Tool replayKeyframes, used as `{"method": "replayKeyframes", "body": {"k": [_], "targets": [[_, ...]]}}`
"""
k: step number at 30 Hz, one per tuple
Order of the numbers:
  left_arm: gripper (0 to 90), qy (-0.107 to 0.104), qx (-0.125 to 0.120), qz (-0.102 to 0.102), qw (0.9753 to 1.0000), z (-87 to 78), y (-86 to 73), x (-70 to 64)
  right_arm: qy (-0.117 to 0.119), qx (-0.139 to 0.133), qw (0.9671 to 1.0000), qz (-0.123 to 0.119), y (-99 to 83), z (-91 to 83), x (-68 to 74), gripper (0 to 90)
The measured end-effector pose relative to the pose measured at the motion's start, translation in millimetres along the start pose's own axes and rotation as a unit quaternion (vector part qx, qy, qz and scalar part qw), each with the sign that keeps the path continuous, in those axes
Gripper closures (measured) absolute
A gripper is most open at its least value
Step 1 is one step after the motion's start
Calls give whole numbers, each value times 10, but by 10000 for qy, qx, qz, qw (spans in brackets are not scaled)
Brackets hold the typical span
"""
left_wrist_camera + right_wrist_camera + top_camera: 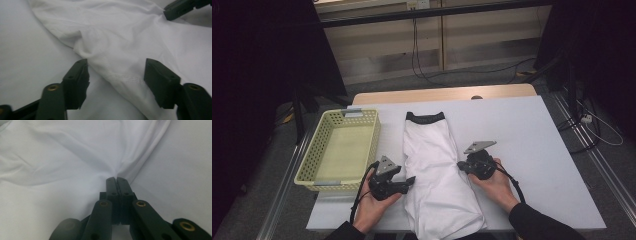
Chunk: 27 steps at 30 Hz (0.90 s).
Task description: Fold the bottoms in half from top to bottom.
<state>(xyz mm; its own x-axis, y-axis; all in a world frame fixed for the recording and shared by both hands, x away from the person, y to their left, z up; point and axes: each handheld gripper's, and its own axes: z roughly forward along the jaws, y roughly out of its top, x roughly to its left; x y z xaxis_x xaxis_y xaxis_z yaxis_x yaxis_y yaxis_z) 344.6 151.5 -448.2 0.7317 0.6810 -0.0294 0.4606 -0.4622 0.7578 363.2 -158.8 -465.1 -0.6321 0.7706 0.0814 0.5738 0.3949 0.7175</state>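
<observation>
White folded cotton garment with a black collar band: lies lengthwise down the middle of the pale grey desk, collar at 12 o'clock, hem at 6 o'clock by my forearms.

My right tongs: at 3 o'clock of the garment, on its right edge. In the right gripper view the jaws are pressed together with a pinch of the white cloth between them; folds radiate from the tips.

My left tongs: at 9 o'clock of the garment, at its left edge. In the left gripper view the jaws stand wide apart, the stitched hem running between them; nothing is clamped.

Pale yellow perforated plastic basket: on the desk at 9 o'clock of the garment, just beside it and apart from it.
</observation>
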Motion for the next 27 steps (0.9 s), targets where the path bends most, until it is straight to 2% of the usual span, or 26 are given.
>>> {"method": "replayKeyframes", "body": {"k": [2, 3, 4, 6, 8, 15, 17, 19, 20, 22, 24, 25, 27], "targets": [[442, -36, 193, -12, 9998, 52, -11, -13, -7, 9, 10000, 14, -8, -24, -6, 897], [466, 90, 238, 11, 9997, 68, -14, -23, -20, 7, 10000, 32, -17, -43, -12, 898], [467, -42, 281, -5, 9996, 75, -11, -9, -39, -6, 10000, 46, -24, -56, -13, 898], [519, -110, 243, -67, 9996, 82, -14, -10, -94, -61, 9999, 50, -41, -104, -10, 898], [533, -178, 334, -74, 9993, 75, -15, 2, -109, -67, 9999, 3, -53, -136, 1, 899], [505, -167, 312, -278, 9990, 100, -24, 12, -78, -38, 10000, -35, -108, -202, 20, 899], [518, -304, 395, -314, 9983, 128, -23, 21, -114, -55, 9999, -58, -115, -212, 21, 899], [634, -511, 351, -394, 9973, 159, -20, 13, -127, -9, 9999, -80, -114, -191, 21, 899], [664, -617, 397, -364, 9966, 157, -10, 13, -133, 25, 9999, -82, -116, -172, 20, 899], [736, -727, 377, -530, 9952, 159, -14, 16, -133, 71, 9998, -90, -122, -151, 22, 899], [806, -724, 391, -522, 9952, 149, -13, 9, -132, 46, 9999, -90, -121, -172, 27, 899], [820, -682, 376, -500, 9957, 146, -12, -1, -127, 33, 9999, -101, -123, -187, 26, 899], [838, -738, 457, -424, 9953, 125, 1, 1, -103, 18, 9999, -103, -135, -222, 29, 899]]}}
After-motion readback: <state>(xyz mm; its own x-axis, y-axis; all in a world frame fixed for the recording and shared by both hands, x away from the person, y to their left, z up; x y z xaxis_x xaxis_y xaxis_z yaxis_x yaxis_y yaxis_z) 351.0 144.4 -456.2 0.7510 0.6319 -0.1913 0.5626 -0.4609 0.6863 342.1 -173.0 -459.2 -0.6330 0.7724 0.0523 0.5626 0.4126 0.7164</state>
